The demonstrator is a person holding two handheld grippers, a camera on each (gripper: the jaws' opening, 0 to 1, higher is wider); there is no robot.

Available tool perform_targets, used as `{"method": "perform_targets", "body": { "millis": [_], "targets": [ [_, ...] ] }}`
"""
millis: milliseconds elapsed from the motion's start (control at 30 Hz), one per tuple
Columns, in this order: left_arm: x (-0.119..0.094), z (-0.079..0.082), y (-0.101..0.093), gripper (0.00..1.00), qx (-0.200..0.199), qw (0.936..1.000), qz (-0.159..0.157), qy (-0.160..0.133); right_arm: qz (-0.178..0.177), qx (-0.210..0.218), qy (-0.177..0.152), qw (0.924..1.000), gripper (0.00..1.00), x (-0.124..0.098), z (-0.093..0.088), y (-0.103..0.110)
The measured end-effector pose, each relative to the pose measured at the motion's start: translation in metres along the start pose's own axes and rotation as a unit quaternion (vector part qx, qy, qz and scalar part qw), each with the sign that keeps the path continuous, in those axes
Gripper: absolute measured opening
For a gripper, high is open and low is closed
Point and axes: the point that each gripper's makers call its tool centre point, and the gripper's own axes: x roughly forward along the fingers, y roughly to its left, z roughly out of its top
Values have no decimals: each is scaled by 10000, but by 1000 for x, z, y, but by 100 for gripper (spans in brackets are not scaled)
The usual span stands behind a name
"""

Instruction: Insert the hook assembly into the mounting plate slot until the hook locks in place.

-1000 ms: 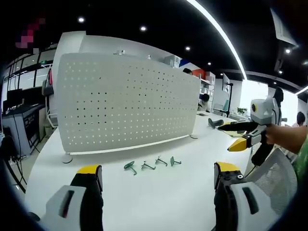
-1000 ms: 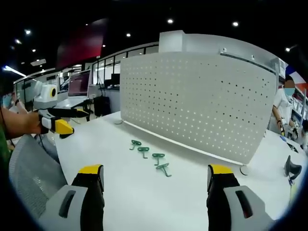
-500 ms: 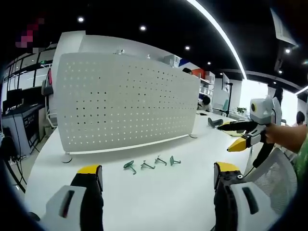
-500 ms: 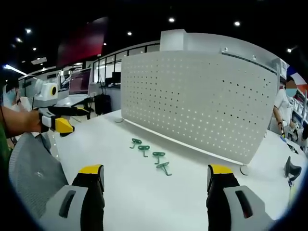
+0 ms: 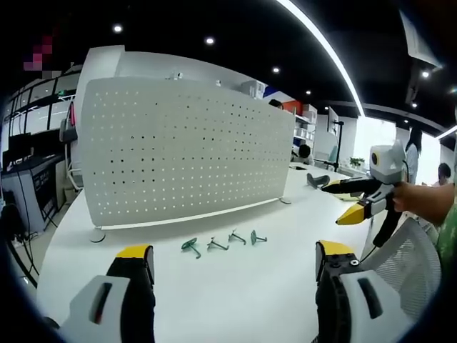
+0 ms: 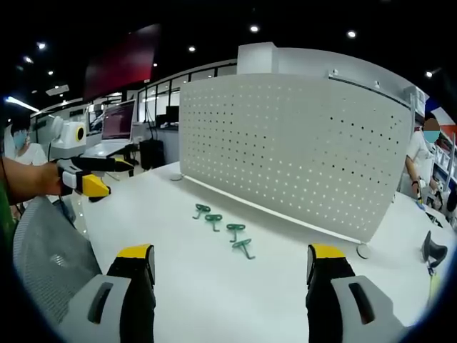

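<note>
Four small green metal hooks (image 5: pixel 220 244) lie in a short row on the white tabletop (image 5: pixel 235 293), at the lower middle of the left gripper view, just in front of the upright white perforated pegboard panel (image 5: pixel 182 150) (none touches it). In the right gripper view the hooks (image 6: pixel 223 229) sit left of centre below the panel (image 6: pixel 293 153). The left gripper (image 5: pixel 232 266) is released, jaws wide apart and empty. The right gripper (image 6: pixel 230 264) is likewise spread and empty. A grey mesh chair back (image 6: pixel 50 257) shows at lower left.
</note>
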Motion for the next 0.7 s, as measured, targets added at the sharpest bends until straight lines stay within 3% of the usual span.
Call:
{"method": "perform_targets", "body": {
  "millis": [233,567,700],
  "targets": [
    [2,1,2,88,114,9999,-18,5,-7,3,23,10000,89,0,-1,-1],
    [6,8,11,62,350,9993,-49,-102,-45,4,33,10000,88,0,-1,-2],
    [13,10,16,59,428,9990,-99,-96,-77,15,52,10000,88,-1,-2,-3]
  ]
}}
